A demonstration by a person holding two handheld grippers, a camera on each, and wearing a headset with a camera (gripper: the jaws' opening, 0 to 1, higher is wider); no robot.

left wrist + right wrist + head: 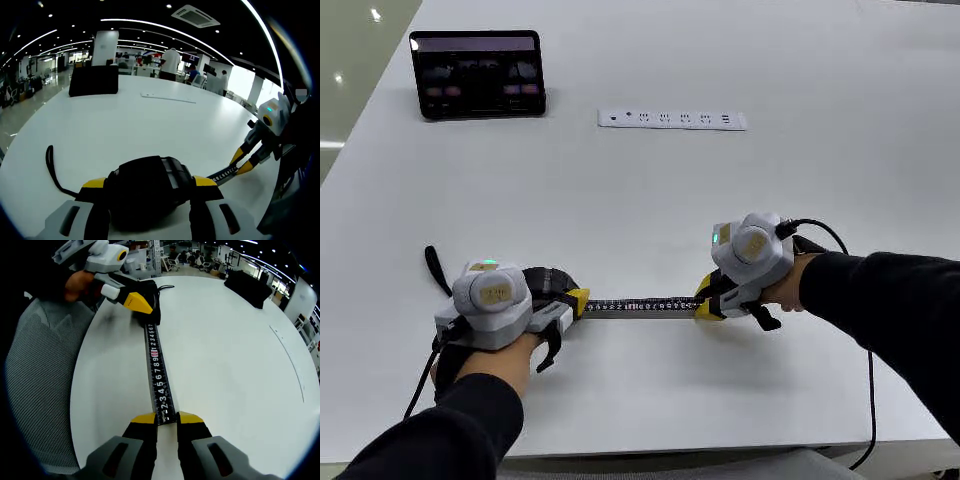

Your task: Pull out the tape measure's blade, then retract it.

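A black tape measure case [150, 187] rests on the white table, held between the yellow-tipped jaws of my left gripper [150, 182]. In the head view the case [548, 284] sits at the lower left under that gripper [570, 303]. Its dark numbered blade [640, 305] runs flat along the table to the right. My right gripper [165, 417] is shut on the blade's end [163, 412]; the blade [155, 360] stretches away to the case [150, 300]. In the head view the right gripper [705, 305] stands at the centre right. A black wrist strap [50, 167] trails left of the case.
A black tablet [478, 73] stands at the far left of the table [650, 200]. A white power strip [672, 120] lies at the far centre. A grey mesh chair [42, 385] is at the table's near edge. A cable [868, 380] hangs from the right gripper.
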